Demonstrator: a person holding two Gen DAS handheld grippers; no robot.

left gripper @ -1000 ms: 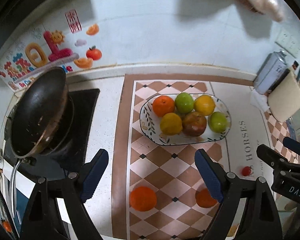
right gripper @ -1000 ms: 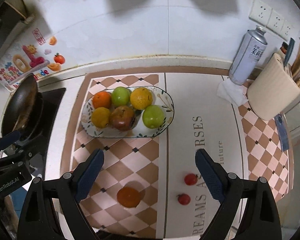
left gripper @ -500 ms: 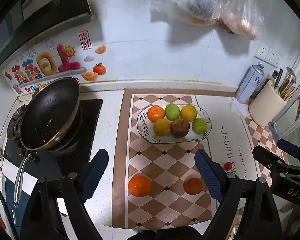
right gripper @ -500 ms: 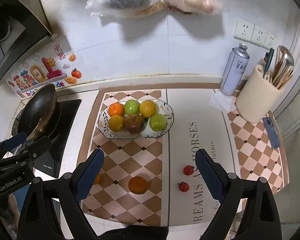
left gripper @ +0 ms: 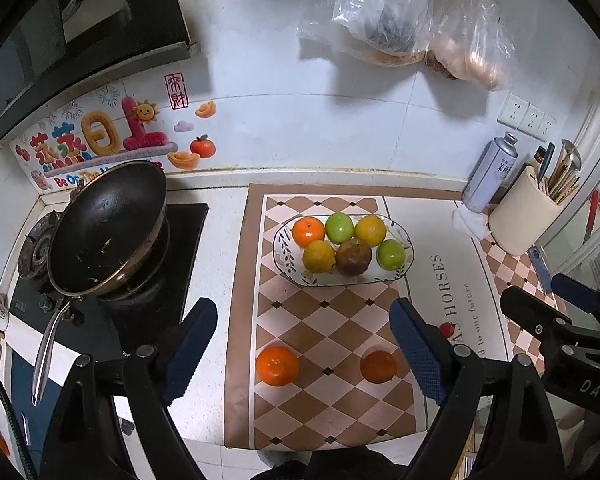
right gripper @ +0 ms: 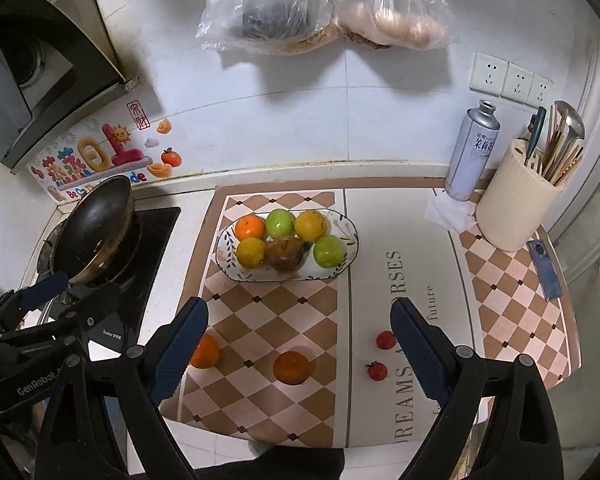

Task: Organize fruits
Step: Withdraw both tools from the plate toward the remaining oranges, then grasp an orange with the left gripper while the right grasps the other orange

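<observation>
Both grippers have been drawn up and back from the table [right gripper: 384,216] within the last second, so that far more of the kitchen is now taken in: the hanging plastic bags [right gripper: 320,4] and the wall sockets [right gripper: 512,78], cut off a second ago, are seen whole. The jaws of the left gripper [left gripper: 304,346] are held wide apart with nothing between them, and the jaws of the right gripper [right gripper: 300,346] likewise — no fruit is carried by either.

The oval patterned plate [right gripper: 350,246] is seen on the checked mat [right gripper: 260,312], loaded with six fruits. Four pieces are left loose nearer the front edge: an orange [left gripper: 277,365] at the left, a darker orange [left gripper: 378,366] beside it, and two small red tomatoes [right gripper: 385,340] [right gripper: 377,370] on the lettered part of the mat.

The retreat is read as a pause between placements, not an end — the plate is well filled, yet the loose fruits remain to be gathered. A fresh descent towards one of the oranges is judged to be called for next.
</observation>
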